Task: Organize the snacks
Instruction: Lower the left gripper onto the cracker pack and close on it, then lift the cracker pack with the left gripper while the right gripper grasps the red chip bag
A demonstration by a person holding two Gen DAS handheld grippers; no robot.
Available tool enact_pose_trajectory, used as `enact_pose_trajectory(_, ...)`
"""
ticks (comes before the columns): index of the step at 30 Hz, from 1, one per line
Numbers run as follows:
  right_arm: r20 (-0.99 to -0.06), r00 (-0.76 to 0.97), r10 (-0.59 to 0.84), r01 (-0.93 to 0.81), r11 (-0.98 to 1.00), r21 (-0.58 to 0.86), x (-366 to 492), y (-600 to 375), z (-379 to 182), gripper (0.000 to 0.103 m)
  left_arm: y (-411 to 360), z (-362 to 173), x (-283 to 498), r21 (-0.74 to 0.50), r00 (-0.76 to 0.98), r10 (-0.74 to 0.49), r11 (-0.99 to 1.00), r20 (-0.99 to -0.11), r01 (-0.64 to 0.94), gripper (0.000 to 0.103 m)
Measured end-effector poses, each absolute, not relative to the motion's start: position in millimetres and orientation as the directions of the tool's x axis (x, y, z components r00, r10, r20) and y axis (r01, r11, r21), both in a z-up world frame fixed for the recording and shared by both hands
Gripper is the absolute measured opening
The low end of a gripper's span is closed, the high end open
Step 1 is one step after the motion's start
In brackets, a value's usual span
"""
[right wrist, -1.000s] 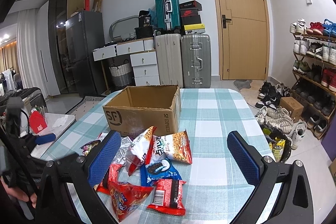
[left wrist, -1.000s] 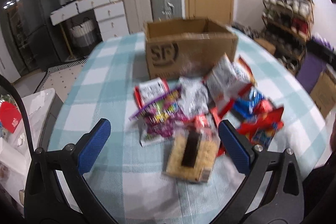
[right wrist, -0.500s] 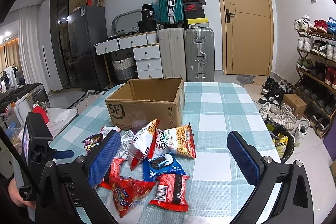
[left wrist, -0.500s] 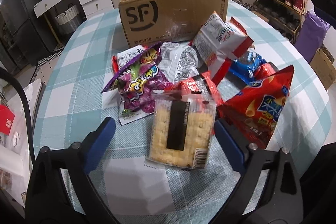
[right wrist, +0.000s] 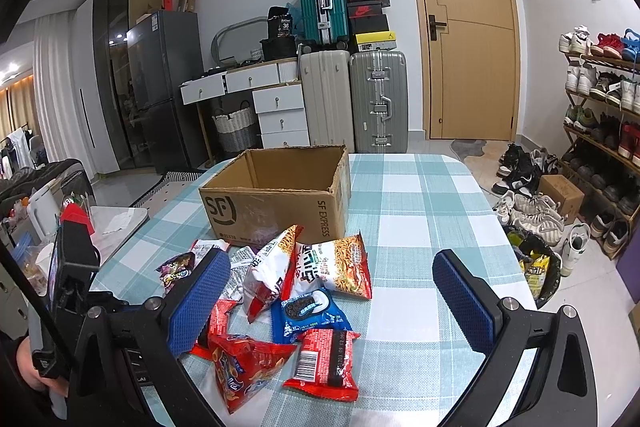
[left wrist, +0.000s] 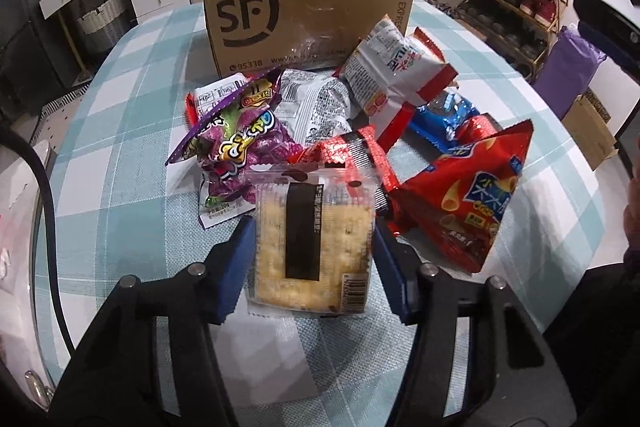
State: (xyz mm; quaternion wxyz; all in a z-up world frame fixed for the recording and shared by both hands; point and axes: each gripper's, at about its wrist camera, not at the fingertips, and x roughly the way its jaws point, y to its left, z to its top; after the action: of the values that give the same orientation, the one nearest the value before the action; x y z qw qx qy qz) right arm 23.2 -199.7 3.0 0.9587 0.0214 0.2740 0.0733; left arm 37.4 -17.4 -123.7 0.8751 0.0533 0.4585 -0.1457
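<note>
Checked teal-and-white cloth covers the desk (left wrist: pixel 120 131), where an open SF cardboard box (left wrist: pixel 304 23) stands behind a heap of snack bags. At the near edge of that heap lies a clear-wrapped cracker pack (left wrist: pixel 314 239) with a black band down its middle. Around it the left gripper (left wrist: pixel 314 259) has just been closing, and its blue jaws now press the pack's two sides. Beside the pack lie a purple candy bag (left wrist: pixel 240 143) and a red chip bag (left wrist: pixel 472 203). Further right, the right gripper (right wrist: pixel 332 303) hangs above the heap, jaws wide with nothing clamped between them.
</note>
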Motion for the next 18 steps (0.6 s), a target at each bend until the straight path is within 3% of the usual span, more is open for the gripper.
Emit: enact_pose_trajectory(18,-0.562,0.809,0.175,-0.125,0.984,0.127,31.1,-207.6,-6.1,0.103,-6.7,-101.8,17.0,-0.099,0.561,-0.272,0.942,-0.782,0.319,0.055)
